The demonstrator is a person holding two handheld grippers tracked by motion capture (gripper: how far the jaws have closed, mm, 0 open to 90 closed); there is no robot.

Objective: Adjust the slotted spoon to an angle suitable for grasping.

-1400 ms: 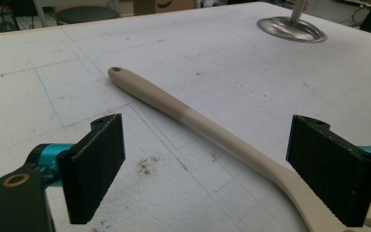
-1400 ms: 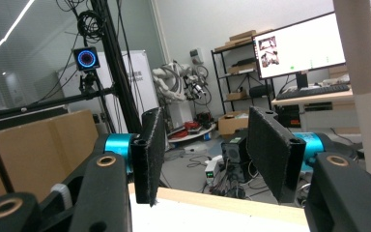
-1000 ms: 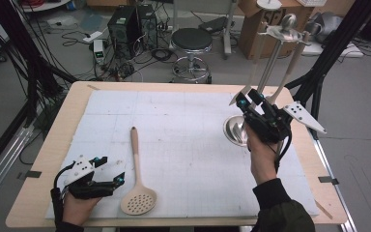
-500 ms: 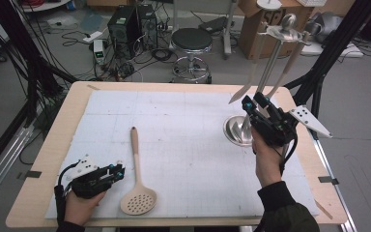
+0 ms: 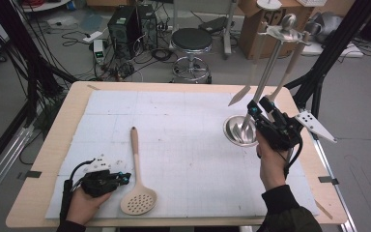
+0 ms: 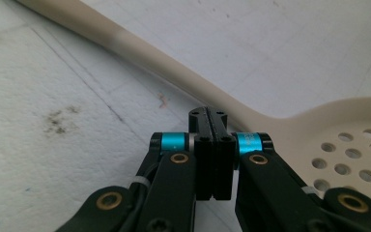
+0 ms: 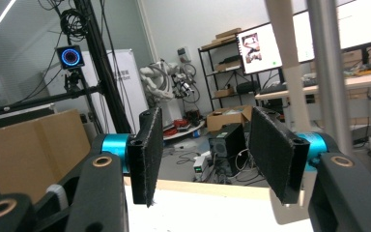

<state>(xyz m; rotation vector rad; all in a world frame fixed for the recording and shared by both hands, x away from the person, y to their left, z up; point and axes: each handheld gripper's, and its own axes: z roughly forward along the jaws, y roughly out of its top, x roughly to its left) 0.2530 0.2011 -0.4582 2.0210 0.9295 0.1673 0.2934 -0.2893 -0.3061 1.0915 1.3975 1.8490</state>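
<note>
The counter [image 5: 53, 145] was the biggest thing in front of me, w/ a white gridded mat [image 5: 174, 145] over most of its top. At the right end stood the metal utensil stand [image 5: 265, 77]: round dished base [image 5: 236, 133] on the mat, tall pole up to a top disc, and two pale utensils [image 5: 244, 89] hanging beside the pole. The slotted spoon [image 5: 136, 179] lay flat on the mat twd the near left, handle pointing away from me, perforated head nearest my edge. My right gripper [image 5: 256, 108] was up off the mat, right next to the stand's pole, just above the base; its fingers [image 7: 147, 154] were well apart w/ nothing between them, and in the right gripper view the pole and one hanging handle ran up the right side, just past the right-hand finger. My left gripper [image 5: 125, 177] rested low on the mat at the near left corner, tips just beside the spoon's head. In the left gripper view its fingers [image 6: 212, 154] were pressed together, holding nothing, w/ the spoon's neck [image 6: 232, 108] directly ahead; whether they touched it, can't tell.
</note>
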